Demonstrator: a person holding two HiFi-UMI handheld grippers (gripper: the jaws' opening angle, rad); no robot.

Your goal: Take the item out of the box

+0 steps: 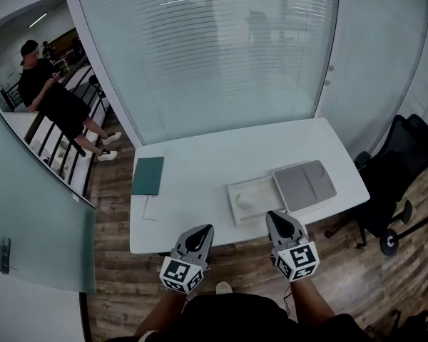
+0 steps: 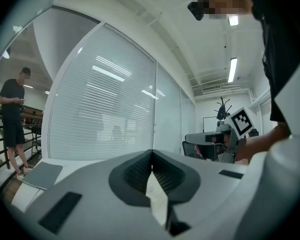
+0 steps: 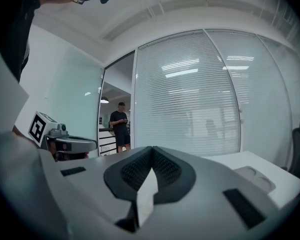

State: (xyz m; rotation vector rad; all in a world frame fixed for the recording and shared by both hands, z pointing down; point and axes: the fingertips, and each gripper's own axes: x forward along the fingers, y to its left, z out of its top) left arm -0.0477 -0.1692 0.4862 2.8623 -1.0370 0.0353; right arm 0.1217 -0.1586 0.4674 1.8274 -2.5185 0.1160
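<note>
On the white table [image 1: 192, 191], toward its right half: a shallow white box [image 1: 235, 204], open, with a pale item [image 1: 247, 198] lying inside near the left end, too small to make out further. Just right of the box, a flat grey lid [image 1: 305, 185], overlapping the box's right end and reaching close to the table's right edge. At the table's left end, well apart from the box, a dark green notebook [image 1: 147, 175], and below it a thin cord [image 1: 149, 211] trailing toward the near edge. At the near edge of the table, side by side and pointing level toward the far wall, the left tongs [image 1: 205, 228] and the right tongs [image 1: 274, 214]. Left tongs clenched, ribbed pads pressed tip to tip, nothing between them, aimed at bare table between notebook and box. Right tongs likewise clenched and empty, tip near the box's near rim but not touching it or the item. Beyond the table, a curved glass wall [image 1: 214, 48] with blinds behind. Off the table's right end, a black office chair [image 1: 396, 180] on the wooden floor [image 1: 118, 276]. At the upper left, past the glass, a person [image 1: 53, 95] in black, seated by a railing.
</note>
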